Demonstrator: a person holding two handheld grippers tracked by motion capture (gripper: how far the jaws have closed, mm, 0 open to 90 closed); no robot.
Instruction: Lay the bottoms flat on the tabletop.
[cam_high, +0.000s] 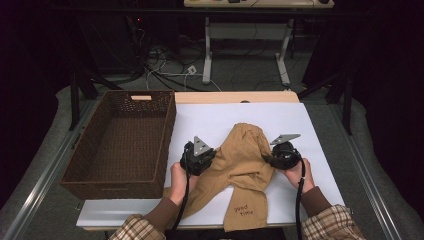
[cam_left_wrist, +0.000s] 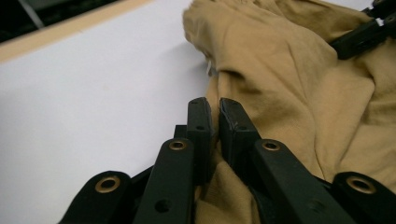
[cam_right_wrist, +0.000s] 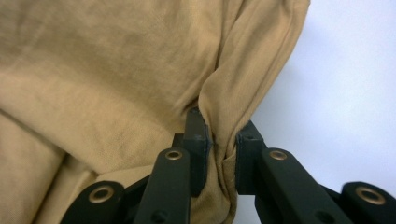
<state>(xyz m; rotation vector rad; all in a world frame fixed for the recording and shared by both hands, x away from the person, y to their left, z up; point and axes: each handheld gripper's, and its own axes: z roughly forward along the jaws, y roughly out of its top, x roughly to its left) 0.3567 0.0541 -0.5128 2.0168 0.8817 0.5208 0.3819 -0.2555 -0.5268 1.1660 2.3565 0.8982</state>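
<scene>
Both hands reach forward. The left gripper (cam_left_wrist: 215, 114) and right gripper (cam_right_wrist: 222, 133) each pinch a fold of the crumpled tan cloth (cam_high: 245, 155) between their jaws.

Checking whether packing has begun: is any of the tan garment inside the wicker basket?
No, the tan garment lies on the white table, beside the wicker basket.

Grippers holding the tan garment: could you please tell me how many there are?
2. The left gripper pinches the tan garment at its left edge; the right gripper pinches its right edge. Both show cloth between their jaws in their own views.
</scene>
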